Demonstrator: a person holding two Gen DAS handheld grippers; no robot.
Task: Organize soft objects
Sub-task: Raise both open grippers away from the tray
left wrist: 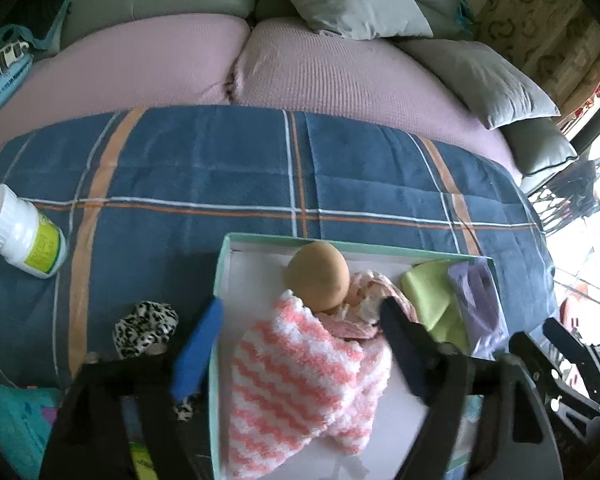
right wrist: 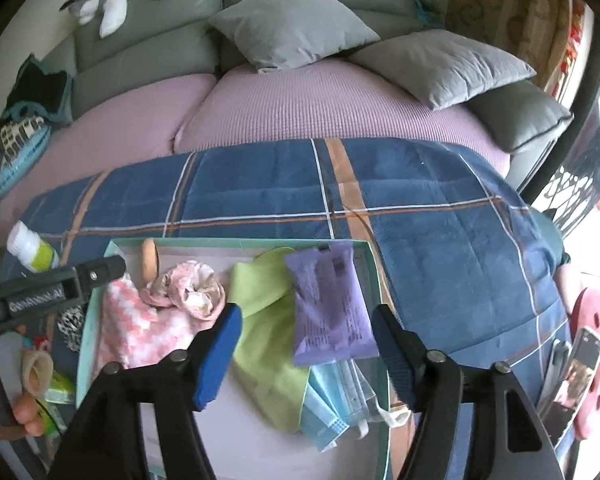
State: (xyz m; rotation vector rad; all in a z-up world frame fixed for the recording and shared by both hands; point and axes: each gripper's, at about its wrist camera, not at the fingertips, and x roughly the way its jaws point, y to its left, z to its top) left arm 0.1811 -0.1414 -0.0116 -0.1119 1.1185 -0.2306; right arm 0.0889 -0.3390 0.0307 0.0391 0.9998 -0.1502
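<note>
**Snag risk at box edge**

Left wrist: left gripper (left wrist: 300, 344) spread wide, empty, over pink-white knit (left wrist: 300, 376) inside box (left wrist: 220, 276); leopard scrunchie (left wrist: 144, 332) outside, could get missed.

Right wrist: right gripper (right wrist: 306, 354) released above purple pack (right wrist: 328, 308); might drag green cloth (right wrist: 268, 340) w/ it.

Both are hanging with jaws spread wide, the left hand-held gripper (left wrist: 300, 344) beside the right hand-held gripper (right wrist: 308, 344).

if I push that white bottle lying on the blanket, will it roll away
Probably a little. The bottle lies on its side and looks round, so a sideways nudge should roll it. The blanket looks soft, which likely stops it soon. It's likely light plastic and unlikely to break.
</note>
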